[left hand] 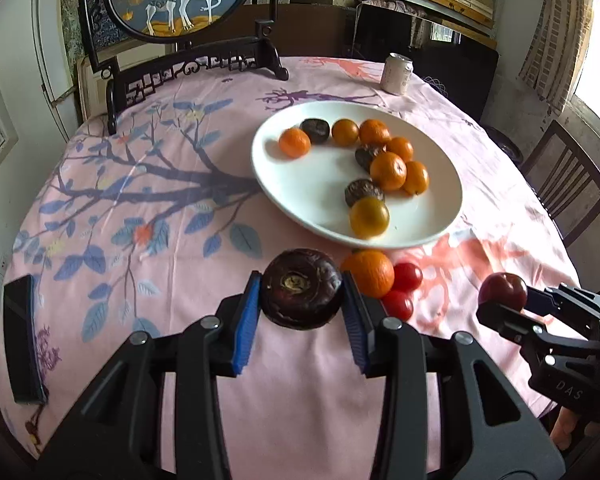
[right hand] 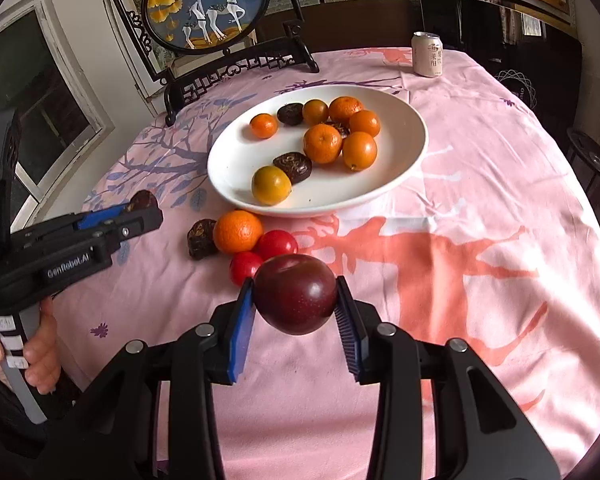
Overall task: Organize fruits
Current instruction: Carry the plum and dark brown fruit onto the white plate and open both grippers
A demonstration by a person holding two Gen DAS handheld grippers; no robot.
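Left wrist view:
- Left gripper [left hand: 302, 308] clenched on dark wrinkled fruit [left hand: 301, 288], blue ribbed pads pressing both flanks; held just short of the white plate [left hand: 268, 168], above the pink tablecloth [left hand: 180, 248].
- Risk: flattened, leathery skin could crumple or rotate under side pressure; possible drop onto the loose orange [left hand: 368, 273] at the plate's near rim.
- Two glossy tomatoes [left hand: 407, 277] touching that orange; a nudge likely to send them rolling off toward the table edge.
- Plate glazed, shallow, smooth; round fruit released on it may roll and knock the cluster.

Right wrist view:
- Right gripper [right hand: 295, 305] grasping plum [right hand: 295, 294], deep red, waxy, near-spherical; suspended nearer than the plate [right hand: 416, 136], over the cloth.
- Risk: slick curved skin, narrow contact; slip likely if tilted.
- Second wrinkled dark fruit [right hand: 201, 238] left of the orange [right hand: 237, 231], below the plate's rim.
- Both tools converging on one plate; collision possible.
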